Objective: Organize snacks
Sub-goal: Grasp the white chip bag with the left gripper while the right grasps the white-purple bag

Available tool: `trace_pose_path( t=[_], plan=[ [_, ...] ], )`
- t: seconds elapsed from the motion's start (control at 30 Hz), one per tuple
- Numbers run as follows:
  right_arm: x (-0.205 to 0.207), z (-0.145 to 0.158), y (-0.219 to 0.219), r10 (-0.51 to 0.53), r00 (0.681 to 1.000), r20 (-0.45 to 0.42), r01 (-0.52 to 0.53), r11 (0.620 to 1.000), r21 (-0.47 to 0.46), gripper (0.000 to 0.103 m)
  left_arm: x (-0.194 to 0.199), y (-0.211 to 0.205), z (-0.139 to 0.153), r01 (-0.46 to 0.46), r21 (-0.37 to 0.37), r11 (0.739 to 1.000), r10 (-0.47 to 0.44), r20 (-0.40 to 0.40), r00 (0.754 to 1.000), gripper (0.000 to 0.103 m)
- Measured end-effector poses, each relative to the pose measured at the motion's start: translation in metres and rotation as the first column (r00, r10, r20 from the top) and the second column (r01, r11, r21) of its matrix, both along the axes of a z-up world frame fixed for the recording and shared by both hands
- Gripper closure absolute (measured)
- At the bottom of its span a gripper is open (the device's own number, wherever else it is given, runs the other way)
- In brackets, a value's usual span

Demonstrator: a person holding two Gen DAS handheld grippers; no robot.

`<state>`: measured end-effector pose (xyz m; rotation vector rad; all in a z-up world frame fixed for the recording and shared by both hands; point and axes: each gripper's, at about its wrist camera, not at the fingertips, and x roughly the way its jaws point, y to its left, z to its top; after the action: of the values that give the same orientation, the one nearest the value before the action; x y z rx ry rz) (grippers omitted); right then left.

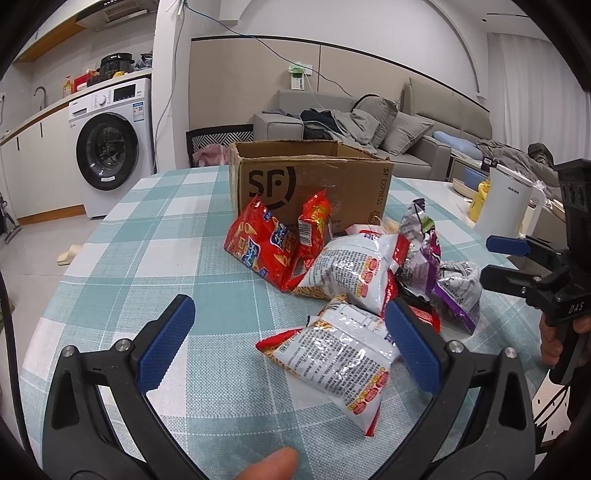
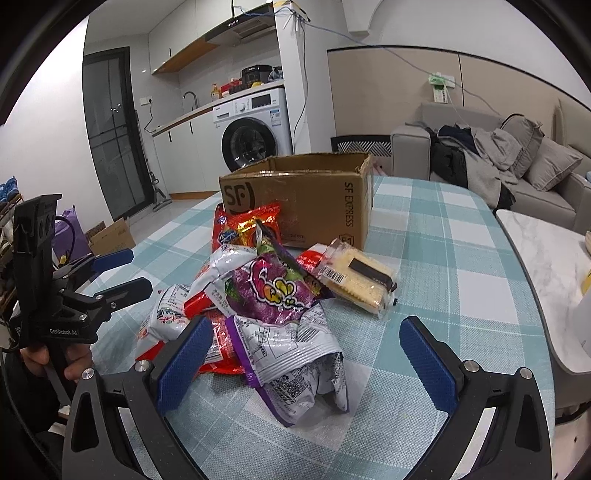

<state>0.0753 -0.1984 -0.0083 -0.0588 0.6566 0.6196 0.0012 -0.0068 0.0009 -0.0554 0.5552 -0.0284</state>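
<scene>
Left wrist | left gripper [image 1: 290, 334] released | white snack packet [image 1: 332, 365] between fingers

One box [image 1: 314, 184], two purple packets [image 2: 273, 288].

A white front-loading washing machine [image 1: 110, 147] stands under a counter, with a black cooker [image 1: 116, 63] and a yellow bottle [image 1: 67, 87] on top. A range hood [image 2: 243, 27] hangs above. A grey sofa [image 1: 424, 147] holds 2 cushions [image 1: 410, 131] and a heap of clothes [image 1: 332, 123]. A white kettle [image 1: 506, 201] stands on a marble side table [image 2: 546, 266]. A slipper [image 1: 68, 254] lies on the tiled floor. A dark glass door [image 2: 110, 133] stands left of the cabinets.
</scene>
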Motion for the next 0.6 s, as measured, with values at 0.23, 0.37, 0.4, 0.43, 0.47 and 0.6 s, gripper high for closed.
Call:
trace_pose_path(
  t=[0.23,0.37,0.4,0.43,0.47,0.6],
  plan=[
    [0.006,-0.01,0.005,0.03,0.996,-0.081,-0.031,0.999,-0.016,0.0,0.007,-0.009,-0.005,0.057,0.01,0.998,-0.057,-0.066,0.996,0.001],
    [0.009,-0.017,0.01,0.048,0.992,-0.114,-0.052,0.998,-0.034,0.001,0.015,-0.018,-0.011,0.104,0.036,0.994,-0.099,-0.128,0.987,0.001],
    [0.01,-0.019,0.011,0.047,0.991,-0.122,-0.052,0.998,-0.041,0.001,0.017,-0.02,-0.012,0.103,0.049,0.994,-0.095,-0.137,0.986,0.001],
    [0.012,-0.02,0.012,0.05,0.99,-0.129,-0.056,0.997,-0.044,0.001,0.019,-0.022,-0.014,0.108,0.055,0.993,-0.099,-0.147,0.984,0.001],
    [0.014,-0.022,0.014,0.057,0.988,-0.141,-0.064,0.997,-0.044,0.001,0.02,-0.024,-0.015,0.123,0.052,0.991,-0.113,-0.158,0.981,0.001],
    [0.021,-0.027,0.017,0.061,0.984,-0.165,-0.071,0.996,-0.054,0.005,0.025,-0.028,-0.018,0.156,0.063,0.986,-0.143,-0.178,0.974,0.004]
  ],
)
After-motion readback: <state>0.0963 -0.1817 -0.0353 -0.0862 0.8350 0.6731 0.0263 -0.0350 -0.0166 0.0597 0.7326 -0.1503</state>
